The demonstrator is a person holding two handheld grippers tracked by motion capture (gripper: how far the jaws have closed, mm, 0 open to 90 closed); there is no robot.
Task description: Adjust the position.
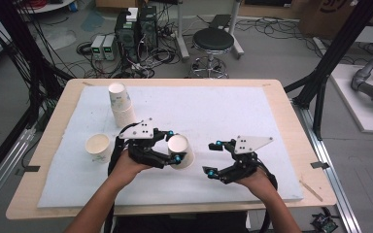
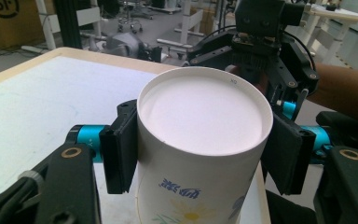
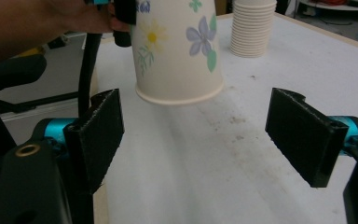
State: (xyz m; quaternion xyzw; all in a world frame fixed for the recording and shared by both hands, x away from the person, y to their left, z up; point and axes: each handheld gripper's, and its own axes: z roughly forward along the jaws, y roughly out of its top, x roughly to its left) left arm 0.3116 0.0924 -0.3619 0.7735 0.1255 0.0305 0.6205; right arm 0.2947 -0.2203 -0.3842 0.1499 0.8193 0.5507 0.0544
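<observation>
Left gripper (image 1: 175,145): jaws clamped on flowered paper cup (image 1: 182,151), base up in its own view; right gripper (image 1: 212,158): jaws wide, holding nothing; cup stack (image 3: 252,28) behind

Blue characters (too blurred to read) are printed on the paper cup (image 2: 200,154) above its flower

Between my left tongs (image 1: 174,146), clamped on an upside-down paper cup (image 1: 182,151), and my wide-open right tongs (image 1: 212,158) lies a bare strip of tabletop (image 1: 213,109). The far right corner and right edge are free. Toward the far left corner a cup stack (image 1: 121,104) stands in the way, and a single cup (image 1: 98,147) sits near the left edge.
</observation>
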